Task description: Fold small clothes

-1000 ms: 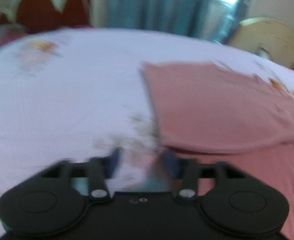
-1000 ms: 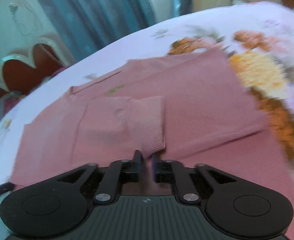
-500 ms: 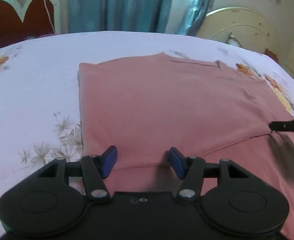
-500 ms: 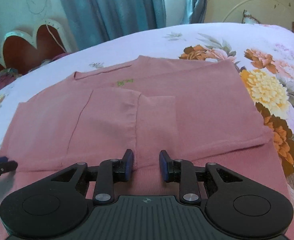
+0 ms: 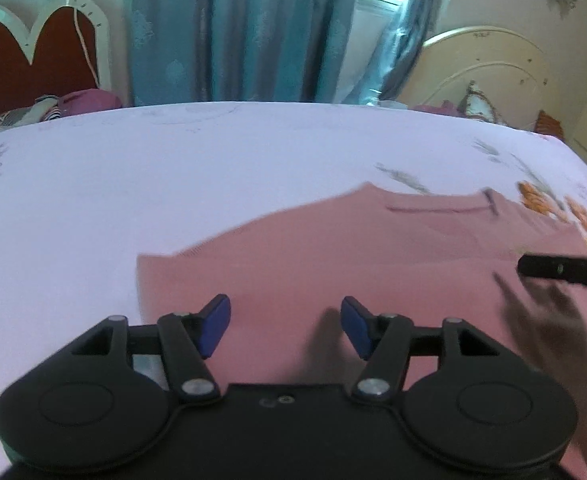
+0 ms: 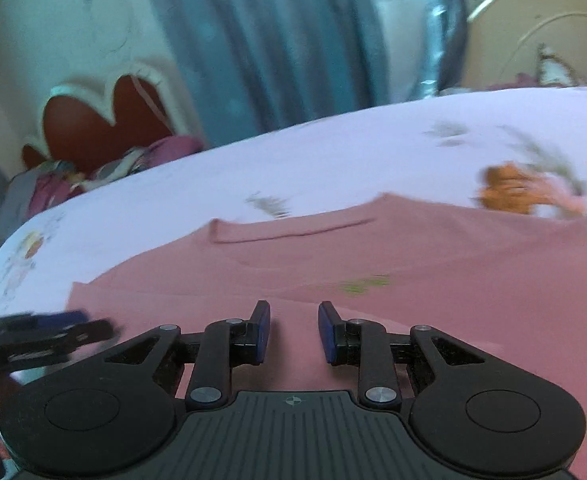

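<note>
Left wrist view: the left claw (image 5: 285, 326) is hovering low over the pink top (image 5: 373, 256), its blue pads (image 5: 212, 323) spread wide and gripping nothing. The top is lying flat on the bed (image 5: 133, 184), filling the lower right of the frame; its near left corner is sitting just ahead of the left pad. A neckline seam is showing toward the far right edge of the cloth. The right claw (image 5: 565, 270) is poking in from the right edge as a dark bar above the cloth, casting a blurred shadow below itself; whether it is touching the cloth cannot be told from here. Behind the bed, a blue curtain (image 5: 233, 32) is hanging, with a red heart-shaped headboard (image 5: 33, 56) at left and a cream headboard (image 5: 489, 76) at right.

Right wrist view: the right claw (image 6: 293, 334) is released, its pads parted with bare pink cloth showing between them, holding nothing. The pink top (image 6: 433, 264) is spreading across the bed (image 6: 333, 160) ahead, collar edge at the far side, a small green mark near the middle. The left claw (image 6: 45, 330) is appearing blurred at the left edge, over the top's left corner. Orange flower prints on the sheet are lying beside the top's right edge. A pile of bedding (image 6: 73, 176) is sitting below the red headboard (image 6: 101, 124).
</note>
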Tool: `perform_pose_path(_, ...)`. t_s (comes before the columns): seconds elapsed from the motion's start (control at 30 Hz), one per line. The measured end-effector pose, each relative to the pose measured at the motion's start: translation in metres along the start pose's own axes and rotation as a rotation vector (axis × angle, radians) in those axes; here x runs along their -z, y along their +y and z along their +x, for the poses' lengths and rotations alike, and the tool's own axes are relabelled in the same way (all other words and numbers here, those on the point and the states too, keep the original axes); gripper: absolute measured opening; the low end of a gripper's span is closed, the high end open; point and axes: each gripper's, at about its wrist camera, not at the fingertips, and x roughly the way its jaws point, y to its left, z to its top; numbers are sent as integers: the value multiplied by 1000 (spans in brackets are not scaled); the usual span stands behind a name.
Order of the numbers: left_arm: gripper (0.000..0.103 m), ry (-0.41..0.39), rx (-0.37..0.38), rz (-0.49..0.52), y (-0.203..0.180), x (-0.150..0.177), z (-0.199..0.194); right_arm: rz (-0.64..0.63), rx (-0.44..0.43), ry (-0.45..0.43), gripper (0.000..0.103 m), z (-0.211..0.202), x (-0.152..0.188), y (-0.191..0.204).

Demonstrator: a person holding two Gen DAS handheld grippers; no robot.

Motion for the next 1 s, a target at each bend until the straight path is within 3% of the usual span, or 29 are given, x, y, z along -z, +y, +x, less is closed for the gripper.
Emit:
perform_pose_path(0.1, 62, -6, 1, -40, 18, -5, 8, -25, -59, 47, 28, 26, 4, 15)
perform_pose_path(0.17, 61, -8, -5, -69, 28, -6, 10, -60, -55, 65, 28, 38, 8, 20)
perform_pose_path(0.23, 61, -16, 16, -94, 37, -4, 9, -72, -1, 15, 27, 35, 10, 15)
perform_pose_path(0.3, 61, -15, 17, -68, 39, -3, 8, -13, 123, -36, 27, 25, 9, -4)
perform_pose_path(0.37, 60, -20, 14, -57, 37, 0, 5, 65, 104, -24, 8, 24, 6, -23)
perform_pose_path(0.43, 59, -36, -31, -71, 30, -2, -6, 42, 93, -10, 8, 23, 1, -19)
perform_pose_path(0.5, 65, -101, 7, -72, 12, 0, -26, -2, 81, -25, 9, 19, -2, -9)
perform_pose_path(0.53, 67, -105, 37, -61, 1, 2, -30, -7, 68, -28, 14, 16, -1, -6)
perform_pose_path(0.57, 66, -98, 53, -46, -11, 5, -33, -1, 59, -26, 32, 16, 1, -3)
perform_pose_path(0.63, 66, -78, 104, -9, -36, 15, -32, -2, 51, -28, 46, 13, 12, 2)
perform_pose_path(0.77, 63, -42, 96, 77, -65, 36, -26, -68, 92, -38, 46, 1, 26, 5)
perform_pose_path(0.9, 63, -43, 50, 45, -46, 54, -33, 2, 177, -53, 45, -23, 35, -39)
perform_pose_path(0.93, 63, -45, 43, 32, -38, 59, -37, 33, 175, -42, 41, -28, 38, -53)
perform_pose_path(0.97, 62, -51, 42, 16, -28, 63, -42, 54, 174, -38, 17, -32, 39, -64)
perform_pose_path(1.0, 62, -54, 43, 6, -23, 66, -45, 62, 176, -30, 10, -35, 40, -68)
